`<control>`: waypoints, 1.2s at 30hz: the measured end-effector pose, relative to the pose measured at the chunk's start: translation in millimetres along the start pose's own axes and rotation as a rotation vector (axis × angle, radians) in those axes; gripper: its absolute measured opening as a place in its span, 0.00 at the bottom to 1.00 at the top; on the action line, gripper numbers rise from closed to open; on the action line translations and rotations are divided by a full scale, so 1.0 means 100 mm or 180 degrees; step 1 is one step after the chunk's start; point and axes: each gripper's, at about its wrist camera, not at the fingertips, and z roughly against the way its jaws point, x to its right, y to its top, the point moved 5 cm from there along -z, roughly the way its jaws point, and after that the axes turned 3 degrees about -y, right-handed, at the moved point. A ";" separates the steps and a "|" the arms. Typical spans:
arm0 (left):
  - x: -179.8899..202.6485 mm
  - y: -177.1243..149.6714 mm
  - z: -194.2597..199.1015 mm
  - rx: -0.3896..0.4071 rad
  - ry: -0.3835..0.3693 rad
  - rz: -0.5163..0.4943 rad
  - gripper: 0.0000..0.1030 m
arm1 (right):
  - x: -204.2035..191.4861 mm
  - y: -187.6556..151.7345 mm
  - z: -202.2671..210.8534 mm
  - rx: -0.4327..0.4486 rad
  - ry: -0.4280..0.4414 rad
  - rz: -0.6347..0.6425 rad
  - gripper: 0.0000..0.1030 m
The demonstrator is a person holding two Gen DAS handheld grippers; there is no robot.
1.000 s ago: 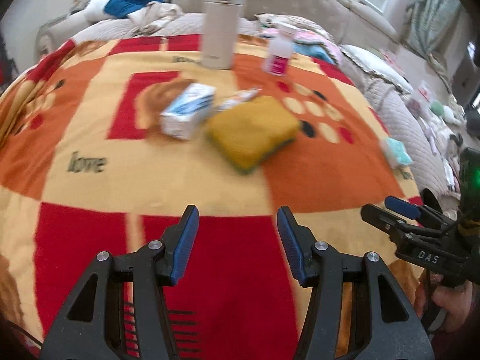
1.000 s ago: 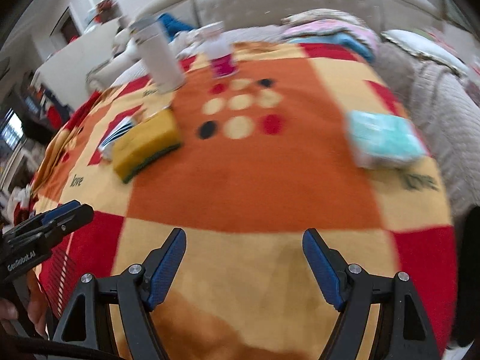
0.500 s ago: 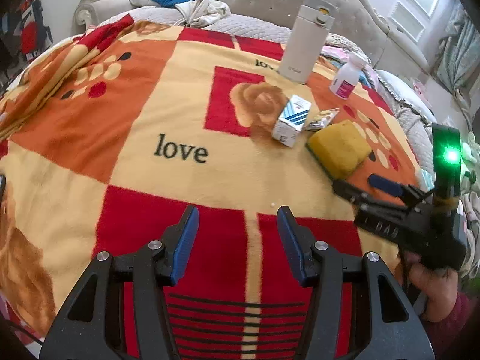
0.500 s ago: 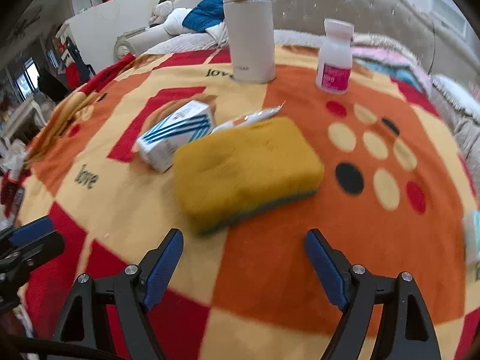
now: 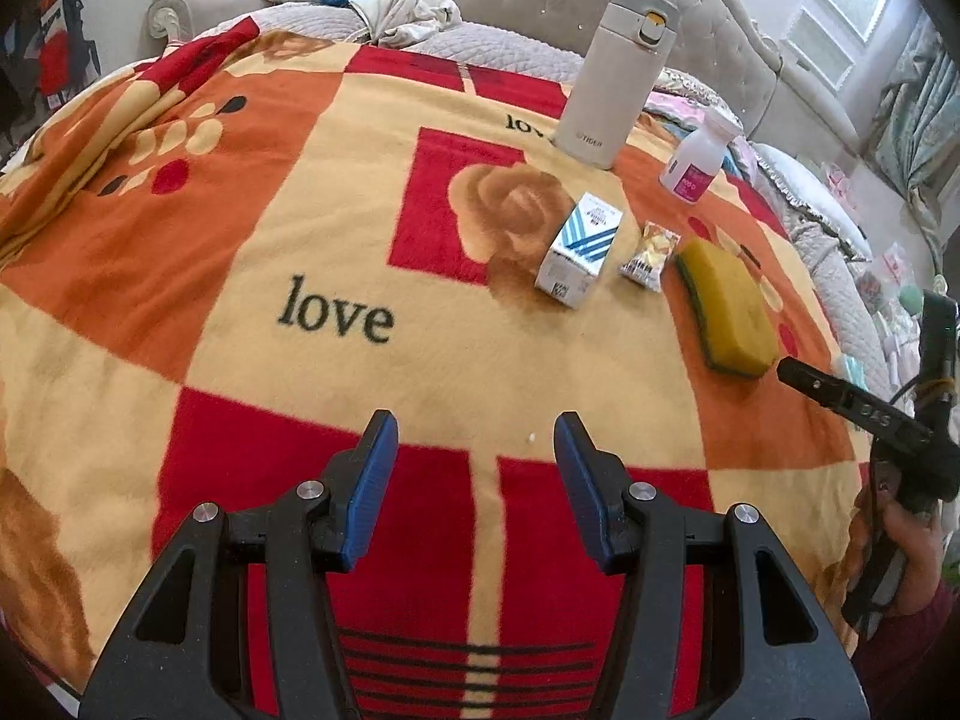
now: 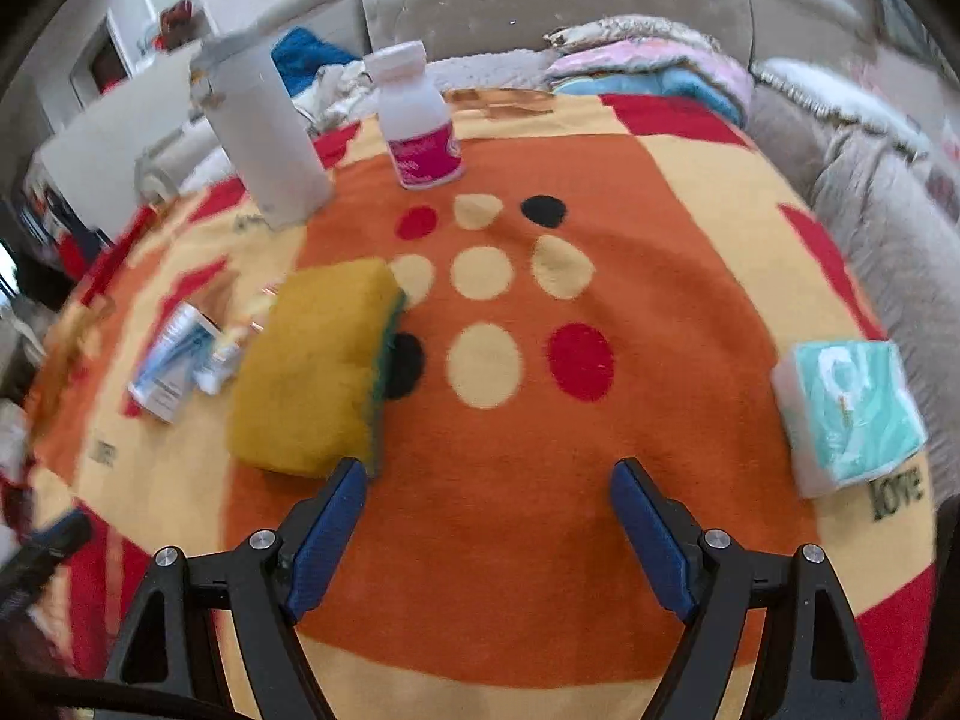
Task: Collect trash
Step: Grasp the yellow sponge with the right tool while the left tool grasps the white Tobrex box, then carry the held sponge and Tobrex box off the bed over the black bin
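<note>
On a red, orange and yellow blanket (image 5: 336,228) lie a small blue-striped white carton (image 5: 577,258), a crumpled snack wrapper (image 5: 649,255) and a yellow sponge with a green underside (image 5: 729,306). They also show in the right wrist view: the carton (image 6: 174,363), the wrapper (image 6: 225,354), the sponge (image 6: 318,366). My left gripper (image 5: 474,483) is open and empty, low over the blanket, well short of the carton. My right gripper (image 6: 489,531) is open and empty, its left finger (image 6: 327,531) just at the sponge's near edge. It also shows in the left wrist view (image 5: 852,402).
A tall white flask (image 5: 615,78) and a white pill bottle with a pink label (image 5: 699,153) stand at the blanket's far side. A teal tissue pack (image 6: 849,423) lies at the right. A tufted headboard, pillows and piled clothes are behind.
The right gripper has swung rightward and closer, so the sponge now sits left of its fingers. The left gripper's view has shifted slightly nearer to the items.
</note>
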 end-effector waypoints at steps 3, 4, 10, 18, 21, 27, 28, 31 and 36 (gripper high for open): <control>0.02 0.05 0.00 0.0020 -0.0042 0.0029 0.51 | -0.28 0.11 -0.04 0.0032 0.0146 0.0168 0.82; 0.03 0.07 -0.01 0.0021 -0.0063 0.0032 0.51 | -0.39 0.15 -0.08 0.0007 0.0196 0.0249 0.83; 0.17 0.35 -0.08 0.0076 -0.0213 -0.0085 0.53 | -0.76 0.33 -0.47 -0.0103 0.0163 0.0507 0.83; 0.49 0.76 -0.46 0.0046 -0.0350 -0.0449 0.62 | -0.57 0.24 -0.25 0.0025 0.0272 0.0501 0.58; 0.51 0.84 -0.69 -0.0086 -0.0262 -0.0496 0.61 | -0.49 0.17 -0.19 -0.0051 0.0332 0.0484 0.58; 0.43 0.86 -0.95 -0.0242 -0.0280 -0.0314 0.35 | -0.50 0.07 -0.32 -0.0129 0.0290 0.0599 0.62; 0.43 0.86 -0.94 -0.0212 -0.0292 -0.0307 0.34 | -0.51 0.07 -0.32 -0.0091 0.0270 0.0617 0.62; 0.42 0.83 -0.88 -0.0179 -0.0238 -0.0332 0.29 | -0.53 0.06 -0.30 -0.0066 0.0261 0.0642 0.59; 0.43 0.69 -0.60 -0.0035 -0.0255 -0.0299 0.29 | -0.52 0.02 -0.13 0.0006 0.0327 0.0651 0.56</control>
